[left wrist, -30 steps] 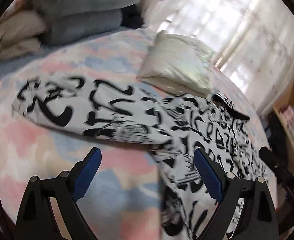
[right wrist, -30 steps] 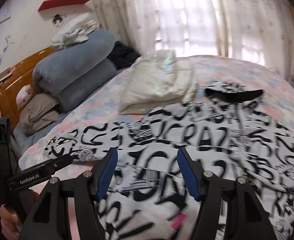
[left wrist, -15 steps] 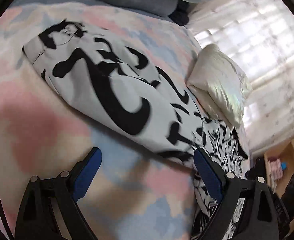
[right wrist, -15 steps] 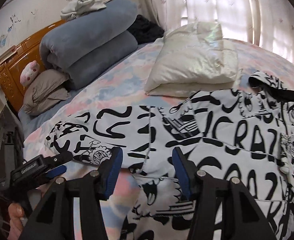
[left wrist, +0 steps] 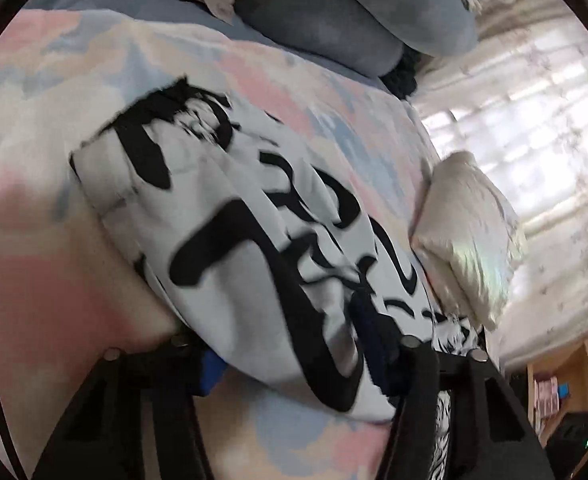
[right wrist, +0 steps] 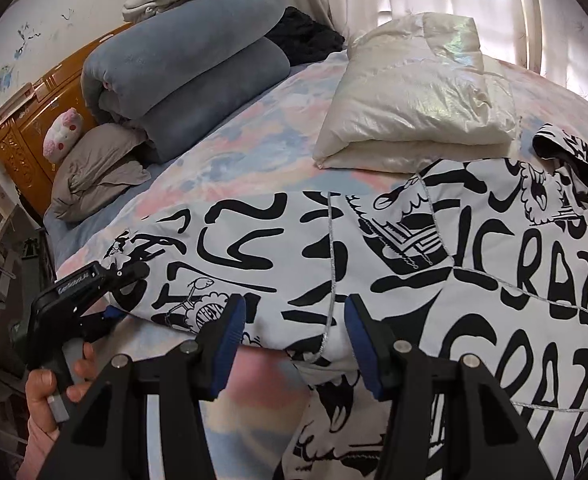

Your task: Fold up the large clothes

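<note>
Left wrist: left claw [left wrist: 290,344] astride sleeve [left wrist: 234,248] edge, bedspread [left wrist: 46,292] beside

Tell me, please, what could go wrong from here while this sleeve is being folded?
1. The left claw straddles a thick bunch of the black-and-white printed jacket's sleeve; it may catch only the top layer and slip.
2. The folded cream puffer jacket lies against the printed jacket's shoulder and could get dragged.
3. The right claw hangs open, so nothing pins the body.
</note>
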`<action>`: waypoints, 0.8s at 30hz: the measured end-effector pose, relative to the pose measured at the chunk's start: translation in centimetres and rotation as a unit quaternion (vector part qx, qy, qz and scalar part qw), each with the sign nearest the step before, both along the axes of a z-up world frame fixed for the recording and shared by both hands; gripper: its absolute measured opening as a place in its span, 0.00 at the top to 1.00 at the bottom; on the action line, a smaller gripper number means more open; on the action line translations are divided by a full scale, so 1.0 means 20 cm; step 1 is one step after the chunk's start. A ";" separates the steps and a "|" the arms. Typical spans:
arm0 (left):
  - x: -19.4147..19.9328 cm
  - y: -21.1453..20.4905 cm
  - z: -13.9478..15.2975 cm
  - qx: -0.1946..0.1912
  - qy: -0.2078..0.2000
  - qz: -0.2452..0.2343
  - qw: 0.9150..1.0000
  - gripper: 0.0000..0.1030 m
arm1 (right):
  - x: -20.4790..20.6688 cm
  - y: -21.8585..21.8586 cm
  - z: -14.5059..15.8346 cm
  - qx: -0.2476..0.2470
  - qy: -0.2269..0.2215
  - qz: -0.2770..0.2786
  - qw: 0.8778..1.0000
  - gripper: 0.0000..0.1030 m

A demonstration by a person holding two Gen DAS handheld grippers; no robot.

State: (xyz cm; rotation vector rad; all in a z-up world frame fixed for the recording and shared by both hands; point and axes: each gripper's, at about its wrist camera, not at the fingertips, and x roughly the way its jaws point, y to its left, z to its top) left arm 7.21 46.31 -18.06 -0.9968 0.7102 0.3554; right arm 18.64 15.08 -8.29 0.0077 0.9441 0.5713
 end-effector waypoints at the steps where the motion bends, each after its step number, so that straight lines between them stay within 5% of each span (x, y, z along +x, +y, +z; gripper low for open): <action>1: 0.01 0.01 0.01 0.007 0.008 0.005 1.000 0.69 | 0.00 0.00 0.00 0.000 0.000 -0.001 1.000 0.50; 2: 0.02 0.02 0.01 0.018 0.020 0.010 1.000 0.87 | 0.00 -0.01 -0.01 0.002 0.002 -0.002 1.000 0.50; 5: 0.04 0.03 0.08 0.036 0.021 0.019 0.999 0.93 | 0.00 -0.04 -0.02 0.007 0.012 -0.003 1.000 0.50; 14: 0.14 -0.29 0.68 0.207 -0.013 -0.021 0.978 0.94 | -0.04 -0.27 0.07 0.035 0.004 -0.028 0.999 0.50; 24: 0.28 -1.03 1.20 0.275 -0.117 -0.156 0.941 0.94 | -0.10 -0.77 0.28 0.072 -0.038 -0.100 0.992 0.50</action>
